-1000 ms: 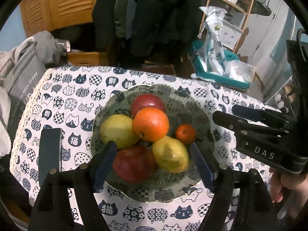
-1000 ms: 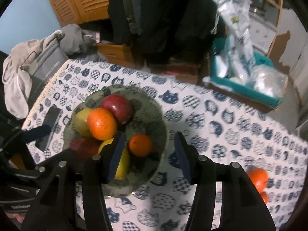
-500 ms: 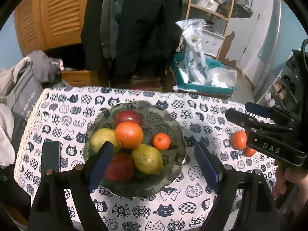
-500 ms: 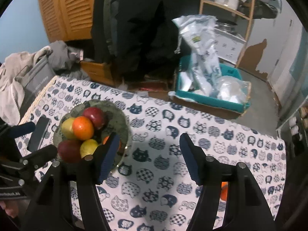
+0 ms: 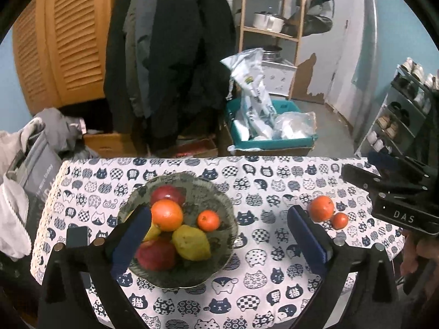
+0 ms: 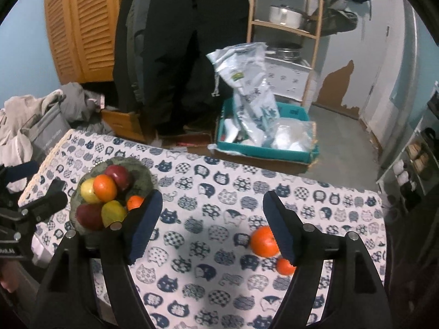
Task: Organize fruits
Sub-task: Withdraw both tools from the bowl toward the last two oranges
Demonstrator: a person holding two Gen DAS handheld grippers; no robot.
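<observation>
Above the cat-print tablecloth [image 5: 263, 249], the left gripper [image 5: 219, 235] hangs with nothing between its blue pads [image 5: 131, 235]; its jaws have just been opening and now stand wide apart. Under its left finger sits the patterned bowl [image 5: 219, 200], holding a red apple [image 5: 167, 193] at the far side, a large orange [image 5: 166, 215] on top of the pile, a small mandarin [image 5: 208, 220] toward the right rim, a yellow pear [image 5: 192, 242] and a second red apple [image 5: 155, 255] nearest the gripper. Just beyond its right finger, a loose orange [image 5: 321, 208] and a smaller mandarin [image 5: 339, 220] lie touching on the cloth, well apart from the bowl.

The right gripper [image 6: 211, 222] also carries nothing, its jaws having just been opening to a moderate spread over bare cloth. The bowl lies beside and partly behind its left finger; the two loose citrus fruits are partly hidden by its right finger.

A dark phone-like slab [image 5: 77, 235] lies left of the bowl. Past the table stand a teal box of plastic bags [image 5: 269, 134], hanging dark coats [image 5: 175, 54] and a wooden shelf [image 5: 271, 33].
</observation>
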